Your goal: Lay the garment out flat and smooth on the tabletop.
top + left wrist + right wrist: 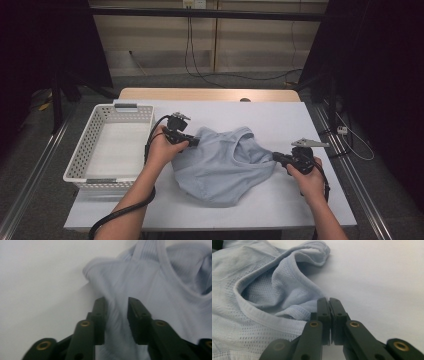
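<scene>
Basically right gripper [329, 301] jaws pressed together, pinching the hem of the light-blue shirt [220, 165]; left gripper [117, 305] jaws spread, straddling a fold near the collar. Shirt lies mid-table [280, 117]: soft, light, limp mesh, likely sags, so grab the seams. Basket [80, 162] at left, open room to the right.

A counter [280, 107] covered by a white sheet is seen at the centre, with a strip of bare wood left showing along its far edge. The floor [30, 165] around it is laid in grey, and metal rails [350, 175] are run along both sides. The far wall [250, 45] is clad in pale panels, down which black cables [192, 50] are hung. Dark curtains [380, 75] are drawn at either side.
</scene>
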`<state>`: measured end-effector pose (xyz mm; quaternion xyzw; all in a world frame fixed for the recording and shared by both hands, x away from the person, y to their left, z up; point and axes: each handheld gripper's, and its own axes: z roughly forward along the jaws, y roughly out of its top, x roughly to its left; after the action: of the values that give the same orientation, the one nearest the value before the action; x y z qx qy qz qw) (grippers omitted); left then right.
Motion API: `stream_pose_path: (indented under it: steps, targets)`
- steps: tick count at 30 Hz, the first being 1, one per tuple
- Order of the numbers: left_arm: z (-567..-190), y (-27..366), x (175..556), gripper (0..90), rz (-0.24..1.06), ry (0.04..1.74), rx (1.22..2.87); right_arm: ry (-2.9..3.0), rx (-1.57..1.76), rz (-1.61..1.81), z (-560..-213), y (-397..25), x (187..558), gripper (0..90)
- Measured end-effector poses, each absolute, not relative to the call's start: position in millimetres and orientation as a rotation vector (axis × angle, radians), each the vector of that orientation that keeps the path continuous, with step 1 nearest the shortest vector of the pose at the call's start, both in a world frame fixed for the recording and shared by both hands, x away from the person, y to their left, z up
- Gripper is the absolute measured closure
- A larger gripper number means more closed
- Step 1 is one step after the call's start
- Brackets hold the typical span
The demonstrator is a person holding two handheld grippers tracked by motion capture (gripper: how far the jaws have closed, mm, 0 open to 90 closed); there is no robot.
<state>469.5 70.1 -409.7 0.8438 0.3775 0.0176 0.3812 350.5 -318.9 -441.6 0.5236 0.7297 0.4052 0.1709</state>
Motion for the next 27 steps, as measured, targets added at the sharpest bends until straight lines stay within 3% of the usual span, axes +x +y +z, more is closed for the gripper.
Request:
stream_pose_path:
  steps: [4,8,27]
  targets:
    - [-406,57,478,45.2,0.037,0.924,2.102,2.072,1.484,1.159,-441,-316,351,88.7]
    - [-409,36,483,35.8,0.023,0.866,2.12,2.084,1.474,1.146,-440,-312,351,88.7]
    - [-437,-29,509,26.8,-0.006,0.753,2.228,2.097,1.479,1.137,-442,-312,345,88.6]
